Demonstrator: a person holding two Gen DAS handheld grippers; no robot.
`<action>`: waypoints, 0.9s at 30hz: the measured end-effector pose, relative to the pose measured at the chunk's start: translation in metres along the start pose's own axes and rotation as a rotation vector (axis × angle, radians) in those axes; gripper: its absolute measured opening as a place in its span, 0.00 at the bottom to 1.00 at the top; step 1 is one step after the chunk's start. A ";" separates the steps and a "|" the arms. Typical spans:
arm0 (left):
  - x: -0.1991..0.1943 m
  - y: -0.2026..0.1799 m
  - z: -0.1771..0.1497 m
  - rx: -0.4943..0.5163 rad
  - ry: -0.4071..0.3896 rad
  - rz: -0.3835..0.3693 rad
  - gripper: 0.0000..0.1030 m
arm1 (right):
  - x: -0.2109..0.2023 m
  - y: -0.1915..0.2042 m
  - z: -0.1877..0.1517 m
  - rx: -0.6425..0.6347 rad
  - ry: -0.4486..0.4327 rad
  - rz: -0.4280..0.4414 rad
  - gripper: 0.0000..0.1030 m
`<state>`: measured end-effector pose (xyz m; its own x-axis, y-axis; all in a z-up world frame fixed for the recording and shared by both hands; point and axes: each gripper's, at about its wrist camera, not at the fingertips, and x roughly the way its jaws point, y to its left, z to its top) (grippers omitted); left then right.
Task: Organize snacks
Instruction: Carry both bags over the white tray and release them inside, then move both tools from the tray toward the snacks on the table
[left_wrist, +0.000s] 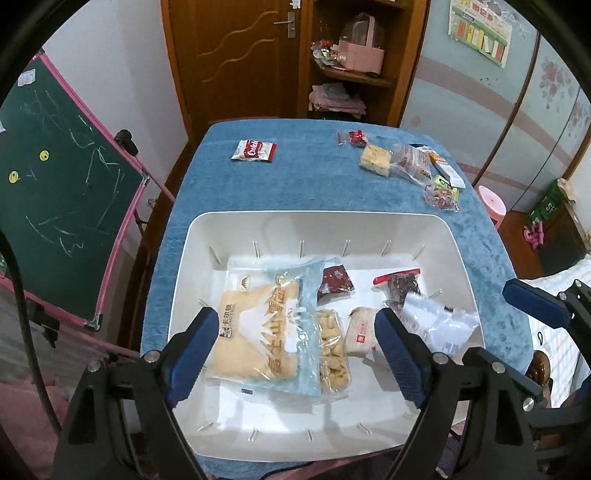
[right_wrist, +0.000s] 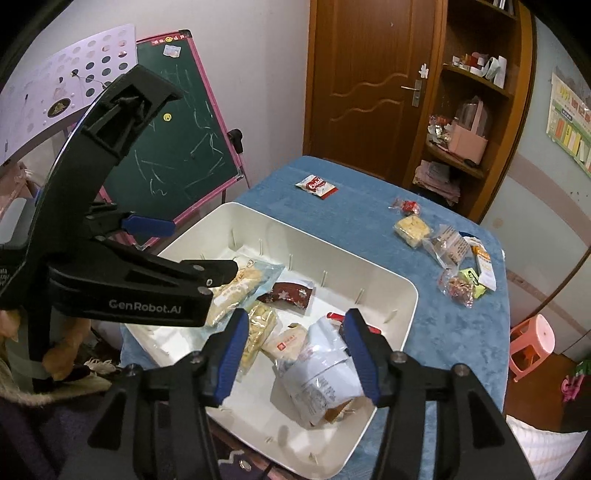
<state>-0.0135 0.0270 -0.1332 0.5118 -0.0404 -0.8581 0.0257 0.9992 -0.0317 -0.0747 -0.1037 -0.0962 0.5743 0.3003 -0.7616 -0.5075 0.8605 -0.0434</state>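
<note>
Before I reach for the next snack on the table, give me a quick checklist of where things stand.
1. Left gripper free: ok, fingers apart above the large yellow cake bag, which lies in the white bin.
2. Right gripper free: ok, fingers open, straddling the white pouch without pressing on it.
3. White pouch settled: cannot tell, it leans against the bin's wall.
4. Bin has room: ok, bare floor shows near the front edge.
5. Snacks left outside: not ok, the red-and-white packet and a cluster with the yellow cake square lie on the blue tablecloth.

Home bedroom, wooden door (left_wrist: 236, 55), child's chalkboard (left_wrist: 62, 192), floral wardrobe (left_wrist: 491, 103)
</note>
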 end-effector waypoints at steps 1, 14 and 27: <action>0.000 -0.001 0.000 0.001 0.001 0.001 0.83 | -0.001 0.000 0.000 -0.001 -0.001 -0.003 0.53; 0.005 -0.019 0.005 0.053 0.019 0.003 0.83 | 0.000 -0.010 -0.001 0.019 -0.005 -0.023 0.53; 0.003 -0.062 0.035 0.156 -0.027 0.012 0.83 | -0.010 -0.047 -0.008 0.092 -0.073 -0.063 0.53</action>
<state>0.0167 -0.0357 -0.1156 0.5359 -0.0306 -0.8437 0.1514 0.9866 0.0604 -0.0618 -0.1500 -0.0917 0.6497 0.2708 -0.7104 -0.4099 0.9117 -0.0274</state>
